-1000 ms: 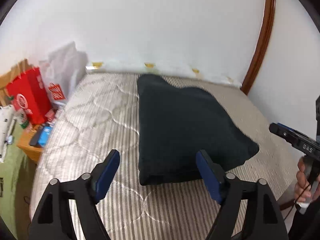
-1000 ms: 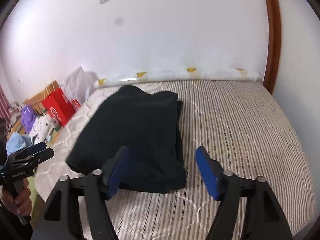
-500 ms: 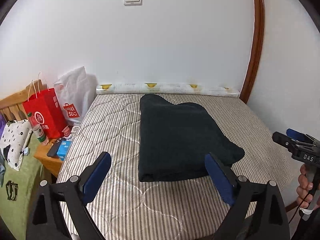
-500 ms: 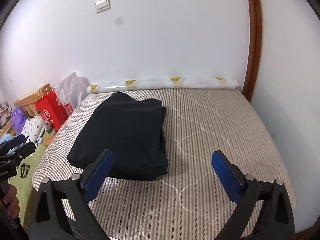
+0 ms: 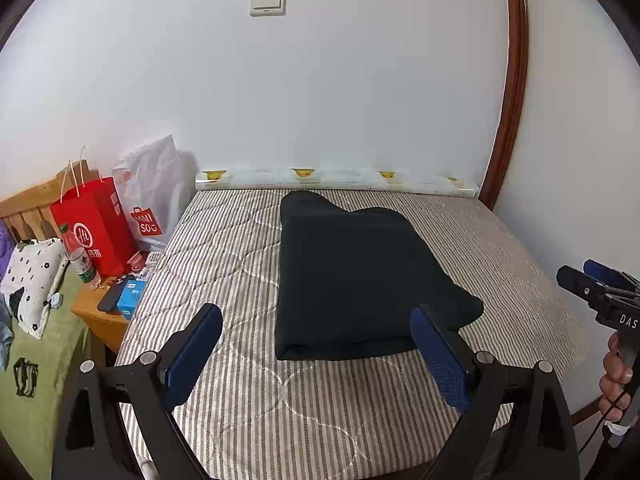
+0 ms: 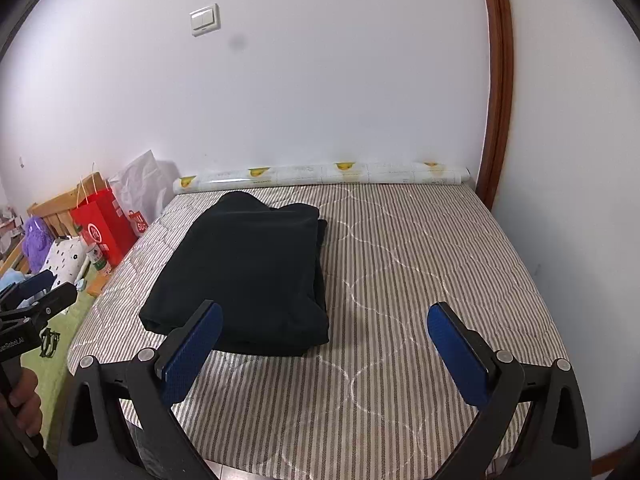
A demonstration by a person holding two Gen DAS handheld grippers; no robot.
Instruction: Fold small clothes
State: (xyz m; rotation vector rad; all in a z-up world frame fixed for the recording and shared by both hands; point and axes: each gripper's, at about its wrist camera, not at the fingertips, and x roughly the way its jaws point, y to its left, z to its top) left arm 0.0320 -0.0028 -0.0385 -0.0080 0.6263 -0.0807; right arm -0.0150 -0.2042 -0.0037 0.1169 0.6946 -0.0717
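Observation:
A dark folded garment [image 5: 356, 276] lies flat on the striped quilted mattress [image 5: 224, 256]; it also shows in the right wrist view [image 6: 248, 268] on the mattress [image 6: 420, 264]. My left gripper [image 5: 316, 344] is open and empty, held back above the near edge of the mattress, short of the garment's near fold. My right gripper [image 6: 324, 344] is open and empty, also near the front edge, with the garment ahead to its left. The right gripper shows at the right edge of the left wrist view [image 5: 600, 292].
A wrapped roll [image 5: 336, 180] lies along the wall at the mattress's far edge. A red paper bag [image 5: 96, 228], a white plastic bag [image 5: 156, 192], a bottle [image 5: 82, 264] and a wooden side table [image 5: 100, 312] stand to the left. A wooden door frame [image 5: 508, 92] is at the right.
Both grippers have pulled back and up from the garment and their jaws have opened wider. The garment has not moved.

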